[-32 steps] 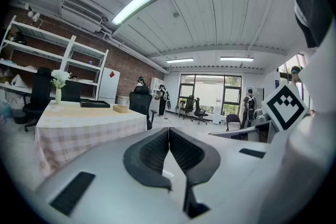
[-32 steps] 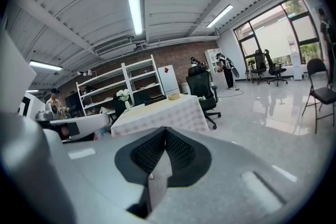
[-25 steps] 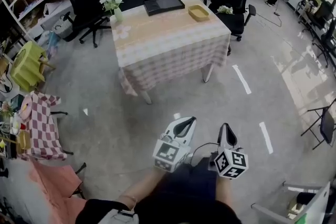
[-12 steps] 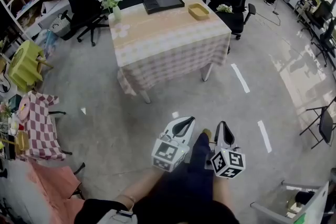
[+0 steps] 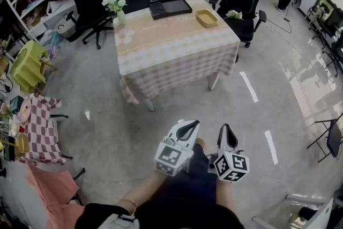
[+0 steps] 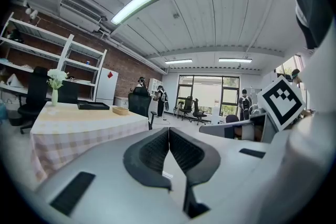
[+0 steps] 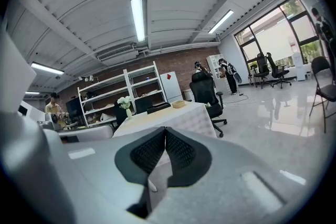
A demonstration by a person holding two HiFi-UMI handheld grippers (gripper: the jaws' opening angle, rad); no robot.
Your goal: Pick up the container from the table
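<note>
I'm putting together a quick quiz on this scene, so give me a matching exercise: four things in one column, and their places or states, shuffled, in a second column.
Things
1. vase of white flowers
2. black tray
3. tan container
4. left gripper

Places or states
A. near the far right corner of the table
B. jaws together, nothing between them, over the floor
C. at the table's far left corner
D. at the table's far edge, between the other two things on it

Pairs: 1-C, 2-D, 3-A, 4-B
</note>
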